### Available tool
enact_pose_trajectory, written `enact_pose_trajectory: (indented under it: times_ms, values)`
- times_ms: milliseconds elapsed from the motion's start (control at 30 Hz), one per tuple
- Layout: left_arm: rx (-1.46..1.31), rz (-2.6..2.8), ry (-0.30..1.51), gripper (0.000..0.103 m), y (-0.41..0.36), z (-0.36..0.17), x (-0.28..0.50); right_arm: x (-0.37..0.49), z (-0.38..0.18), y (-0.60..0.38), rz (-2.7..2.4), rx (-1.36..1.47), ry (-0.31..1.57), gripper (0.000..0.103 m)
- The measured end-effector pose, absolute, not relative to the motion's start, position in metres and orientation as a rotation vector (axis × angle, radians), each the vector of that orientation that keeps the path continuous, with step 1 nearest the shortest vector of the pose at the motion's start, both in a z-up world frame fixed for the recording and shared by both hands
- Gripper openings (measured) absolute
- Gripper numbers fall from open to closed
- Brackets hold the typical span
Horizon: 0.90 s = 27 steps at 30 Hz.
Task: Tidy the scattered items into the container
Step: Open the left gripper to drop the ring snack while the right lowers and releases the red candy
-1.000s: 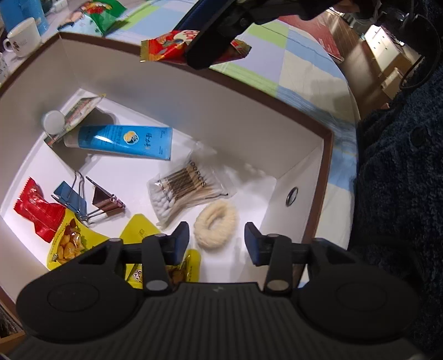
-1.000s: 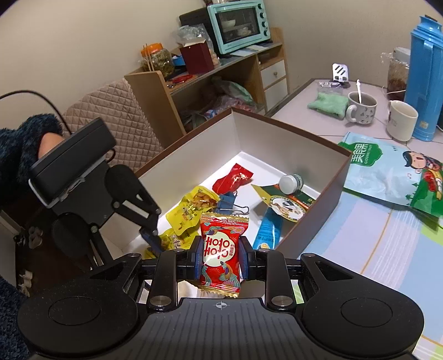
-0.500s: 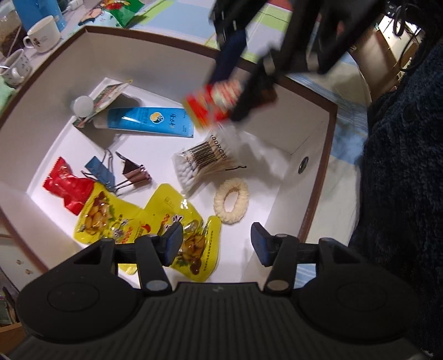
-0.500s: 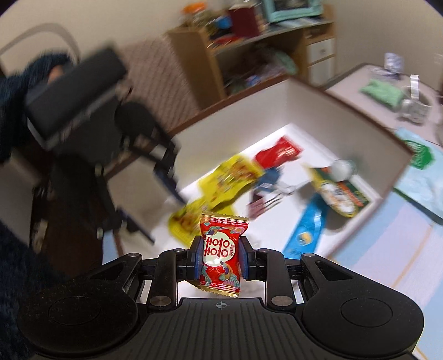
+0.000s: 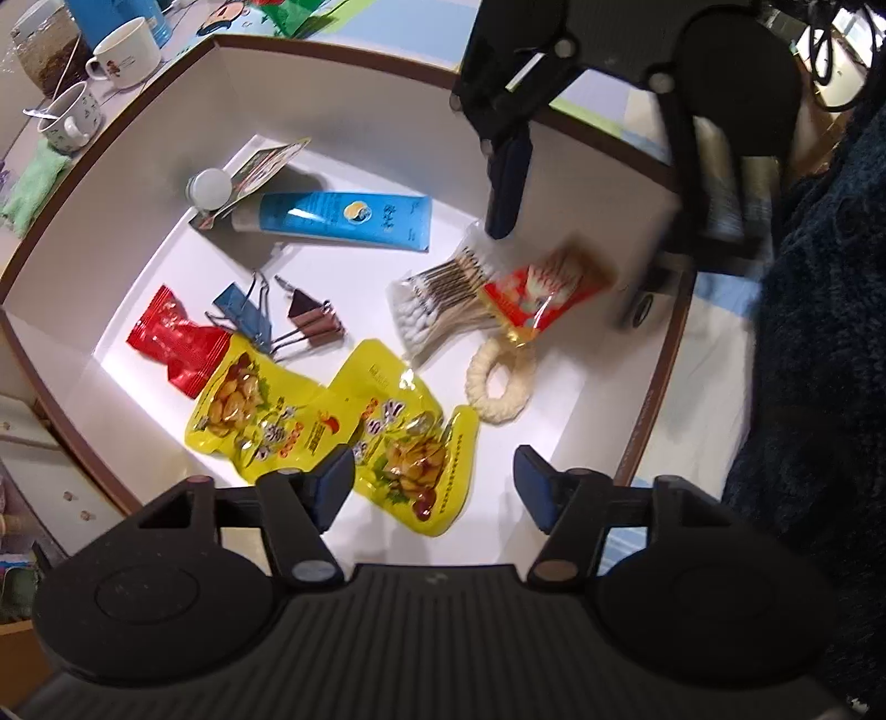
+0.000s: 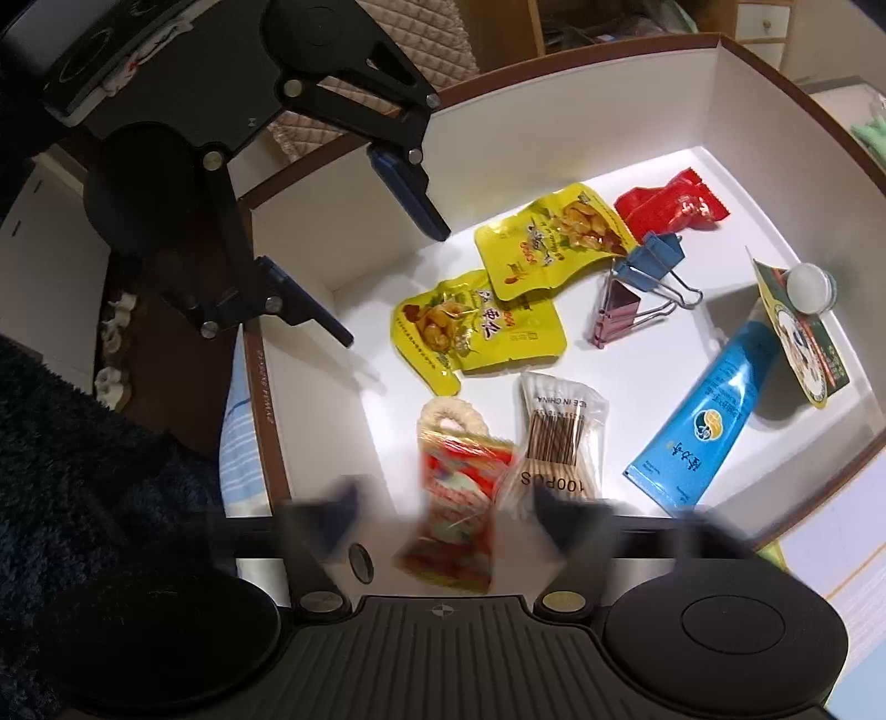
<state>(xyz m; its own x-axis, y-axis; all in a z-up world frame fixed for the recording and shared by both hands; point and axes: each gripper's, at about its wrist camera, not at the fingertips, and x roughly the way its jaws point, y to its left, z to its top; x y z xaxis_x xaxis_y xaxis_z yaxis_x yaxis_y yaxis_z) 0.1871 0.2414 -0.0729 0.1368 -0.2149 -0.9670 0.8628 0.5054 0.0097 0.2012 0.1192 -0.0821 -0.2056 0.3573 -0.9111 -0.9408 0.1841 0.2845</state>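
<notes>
Only the left wrist view shows the mugs (image 5: 123, 54) on the tabletop (image 5: 33, 119) left of the box (image 5: 354, 83), and the left gripper (image 5: 433, 487) with fingers spread and empty. The right gripper (image 6: 446, 512) has its fingers apart too, and the blurred red snack packet (image 6: 457, 512) is free between them, over the cotton swabs (image 6: 559, 437) and the white ring (image 6: 451, 415) in the box.
</notes>
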Motion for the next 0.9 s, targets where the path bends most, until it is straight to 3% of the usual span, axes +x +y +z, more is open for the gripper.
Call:
enact_pose_trajectory:
  times_ms: [900]
  values:
    - [0.698, -0.658, 1.169, 0.067, 0.237, -0.057, 0.164, 0.182, -0.057, 0.106, 1.199, -0.576, 1.155, 0.076]
